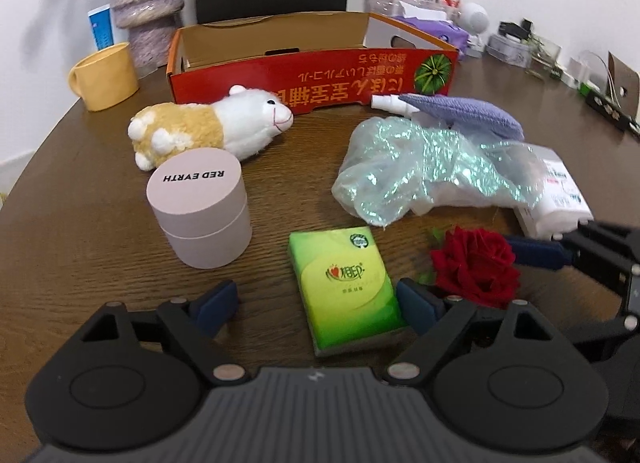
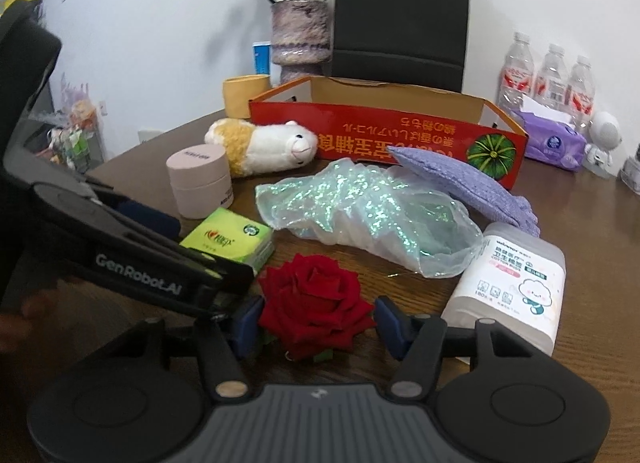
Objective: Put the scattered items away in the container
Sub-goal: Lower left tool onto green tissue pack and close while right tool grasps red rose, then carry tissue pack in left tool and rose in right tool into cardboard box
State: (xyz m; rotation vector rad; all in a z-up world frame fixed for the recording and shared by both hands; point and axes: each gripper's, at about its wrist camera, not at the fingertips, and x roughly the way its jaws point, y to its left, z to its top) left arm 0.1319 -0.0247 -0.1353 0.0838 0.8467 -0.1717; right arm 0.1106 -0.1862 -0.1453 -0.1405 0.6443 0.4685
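Step in hand: first pickups; box (image 1: 312, 71) holds nothing visible. Left gripper (image 1: 320, 299): fingers spread, tissue pack (image 1: 344, 283) between them, touching one pad. Right gripper (image 2: 316, 321): fingers spread astride rose (image 2: 316, 303), ungripped. Next: close, lift, carry to box.

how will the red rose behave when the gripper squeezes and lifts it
The red rose looks like layered fabric petals, so it will probably squash under the right gripper rather than resist. Likely light. With only petals between the pads, it may slip or tilt.
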